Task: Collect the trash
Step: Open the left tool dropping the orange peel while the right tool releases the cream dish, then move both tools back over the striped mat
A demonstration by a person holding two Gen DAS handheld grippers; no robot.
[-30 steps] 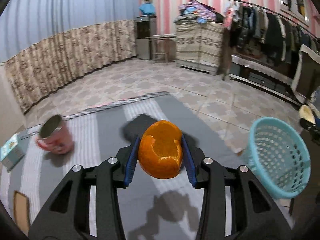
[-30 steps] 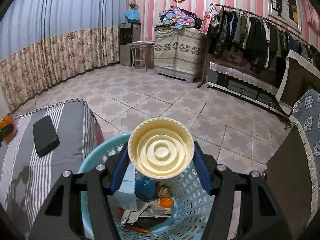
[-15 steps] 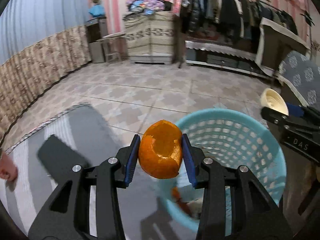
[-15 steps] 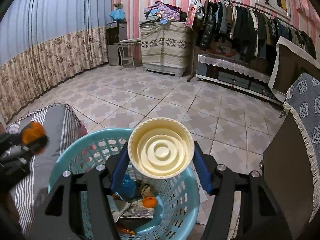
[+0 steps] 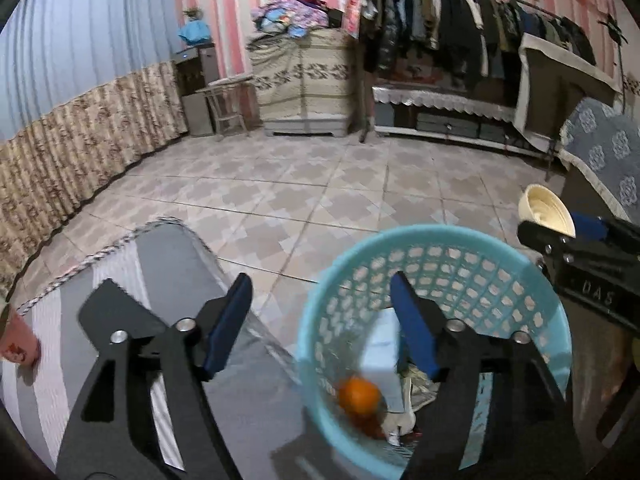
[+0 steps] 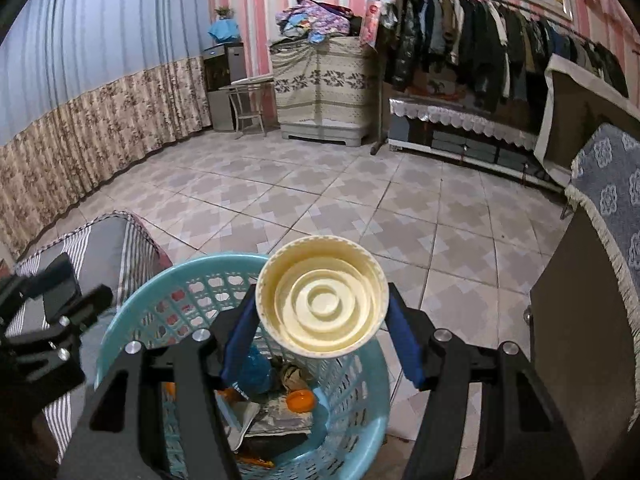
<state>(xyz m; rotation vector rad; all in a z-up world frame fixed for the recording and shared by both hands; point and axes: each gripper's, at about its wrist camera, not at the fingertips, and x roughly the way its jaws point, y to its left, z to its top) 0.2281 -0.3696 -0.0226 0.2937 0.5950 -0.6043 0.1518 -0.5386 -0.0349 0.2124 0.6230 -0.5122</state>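
Beside basket [image 5: 352,256], pink cup [image 5: 18,346]

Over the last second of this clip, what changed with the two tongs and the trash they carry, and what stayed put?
The left tongs swung from over the striped cloth to above the blue basket. Their jaws have just opened, with nothing between them now; the orange peel they carried is in the basket. The right tongs remain shut on the cream cup above the basket.

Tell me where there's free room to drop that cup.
Free: the basket's far side, under the cup in the right gripper. Crowded: its bottom, with orange peel and paper scraps. The striped cloth is bare beside the phone.
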